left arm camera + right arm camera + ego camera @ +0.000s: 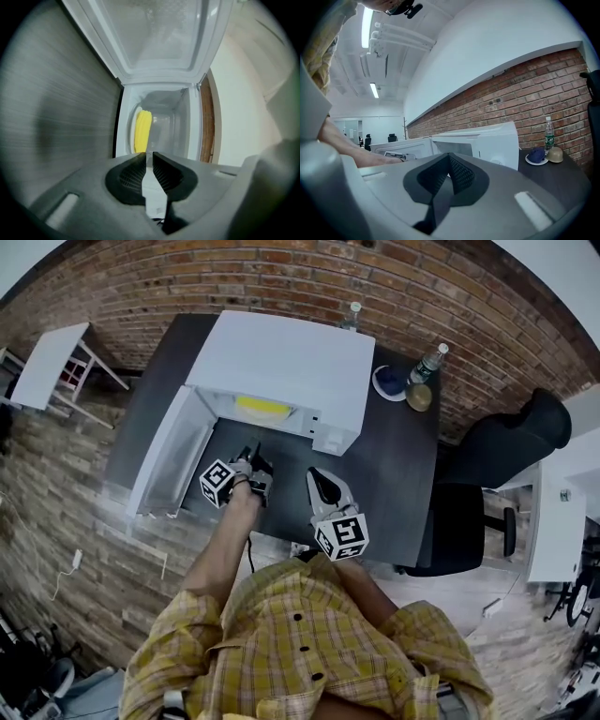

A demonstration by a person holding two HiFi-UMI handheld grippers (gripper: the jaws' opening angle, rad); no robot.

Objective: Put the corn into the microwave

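The yellow corn [262, 409] lies inside the white microwave [281, 362], whose door [173, 460] hangs open to the left. In the left gripper view the corn [143, 131] rests on the cavity floor, straight beyond my left gripper [149, 154]. That left gripper [258, 465] is just outside the opening, with only a narrow gap between its jaws and nothing in it. My right gripper [323, 486] hovers over the dark table in front of the microwave's control side. In its own view the right gripper [449, 156] has its tips together and holds nothing.
A plate with a blue object [389, 382], a tan round object [419, 397] and a water bottle [427, 364] stand on the dark table [394, 474] right of the microwave. A second bottle [351, 315] is behind it. A black chair [506, 446] sits to the right, a white table [47, 362] to the left.
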